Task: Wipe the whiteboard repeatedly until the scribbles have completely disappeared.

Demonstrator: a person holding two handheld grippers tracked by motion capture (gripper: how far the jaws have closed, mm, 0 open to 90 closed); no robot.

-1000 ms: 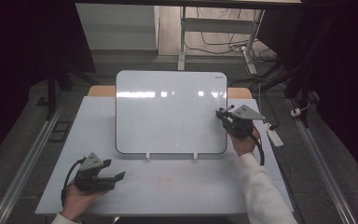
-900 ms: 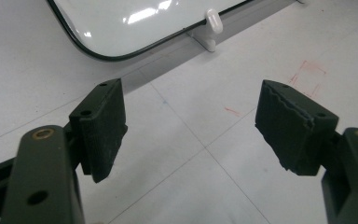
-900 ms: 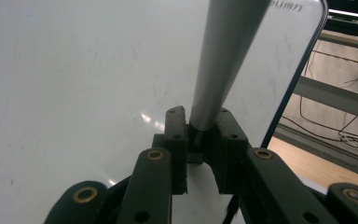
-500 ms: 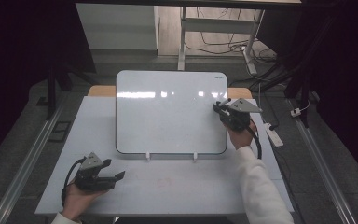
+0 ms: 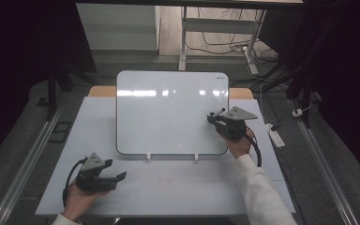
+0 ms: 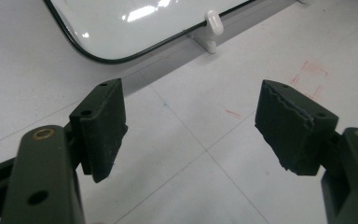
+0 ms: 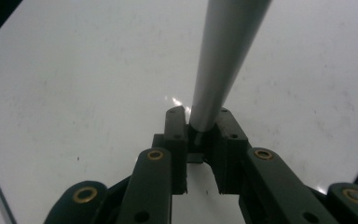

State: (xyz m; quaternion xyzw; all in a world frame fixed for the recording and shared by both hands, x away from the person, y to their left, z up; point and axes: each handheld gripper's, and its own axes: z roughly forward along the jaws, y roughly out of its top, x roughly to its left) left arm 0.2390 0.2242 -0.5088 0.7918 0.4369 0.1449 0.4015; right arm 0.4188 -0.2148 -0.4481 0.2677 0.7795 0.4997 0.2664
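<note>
A white whiteboard stands tilted at the back of the table, with no marks that I can make out. My right gripper is over its right part, shut on a grey marker. The marker's barrel rises out of the jaws in the right gripper view, in front of the whiteboard's surface. My left gripper rests in a hand near the table's front left. It is open, with bare table between its pads. The whiteboard's lower corner lies ahead of it.
Two white clips hold the board's lower edge; one clip is close ahead of the left gripper. Faint red marks are on the pale table. A power strip lies off the table's right edge.
The right hand with the marker moved up the board, then came back down and slightly left. The left gripper stayed put.
</note>
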